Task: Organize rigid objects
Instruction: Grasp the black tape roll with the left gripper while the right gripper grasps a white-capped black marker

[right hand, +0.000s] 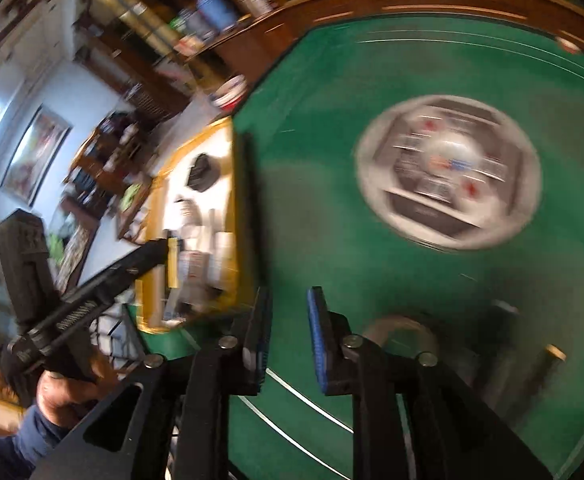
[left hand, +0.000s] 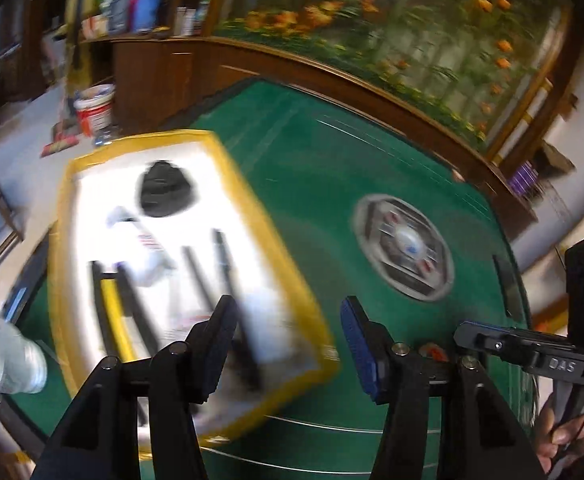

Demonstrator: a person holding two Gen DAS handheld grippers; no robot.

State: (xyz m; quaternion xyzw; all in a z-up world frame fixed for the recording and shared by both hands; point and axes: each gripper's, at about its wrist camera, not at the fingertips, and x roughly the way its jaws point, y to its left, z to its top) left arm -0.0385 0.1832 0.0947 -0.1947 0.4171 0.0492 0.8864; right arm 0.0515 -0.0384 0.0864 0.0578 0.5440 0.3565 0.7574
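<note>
Table [left hand: 332,184]: one, green top, under both my tongs.
Tray [left hand: 68,240]: one, yellow rim, white floor, on the table's left part; it holds the things to sort.
Panel [left hand: 404,248]: one round grey disc at the table's middle.
Black lump [left hand: 166,194]: one, at the tray's far end.
Dark sticks [left hand: 222,256]: about three in the tray, blurred, count unsure.
Left tongs [left hand: 290,344]: released, nothing between my fingers, over the tray's near corner.
Right tongs [right hand: 290,340]: released, empty, above bare green.

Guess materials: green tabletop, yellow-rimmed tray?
Green tabletop: looks like matte felt or baize, no glare, thin white lines; blur leaves it open. Yellow-rimmed tray: glossy white inside, probably plastic or taped board; cannot tell.
</note>
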